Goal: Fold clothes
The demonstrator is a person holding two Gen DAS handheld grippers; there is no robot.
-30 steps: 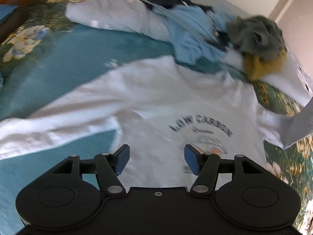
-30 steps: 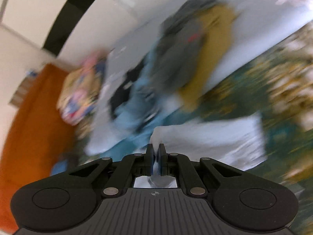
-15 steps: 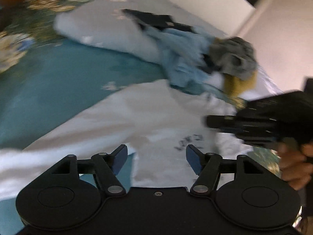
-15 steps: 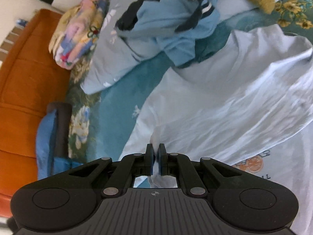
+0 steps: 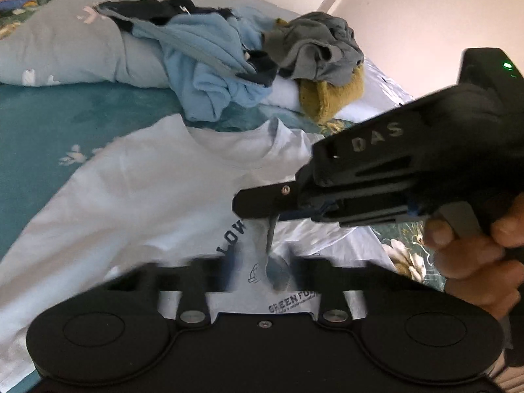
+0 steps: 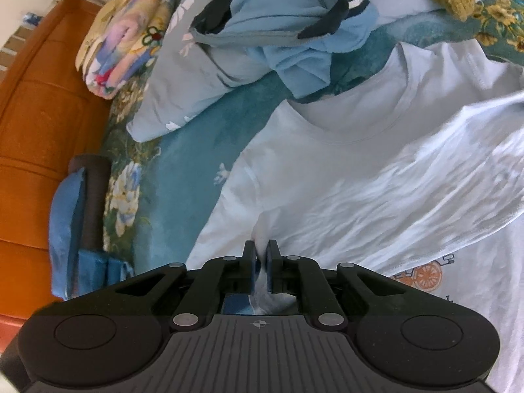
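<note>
Right wrist: teal floral bedspread (image 6: 183, 177) meets orange headboard (image 6: 39, 137).

We look down from the left wrist, close over the white shirt (image 5: 137, 196), facing the clothes pile (image 5: 229, 75), our right wrist view hangs as near, angled toward the headboard (image 6: 39, 131), both share shirt, pile, bedspread (image 5: 49, 121)

The left hand-held gripper (image 5: 262, 271) points down, its fingers motion-blurred; its jaws have just been closing and now stand shut, whether on cloth is too blurred to tell. The right hand-held gripper (image 6: 261, 270) also tilts down, jaws nearly together and pinching white cloth. A bare hand (image 5: 471, 249) wraps its handle, fingers curled underneath.
</note>
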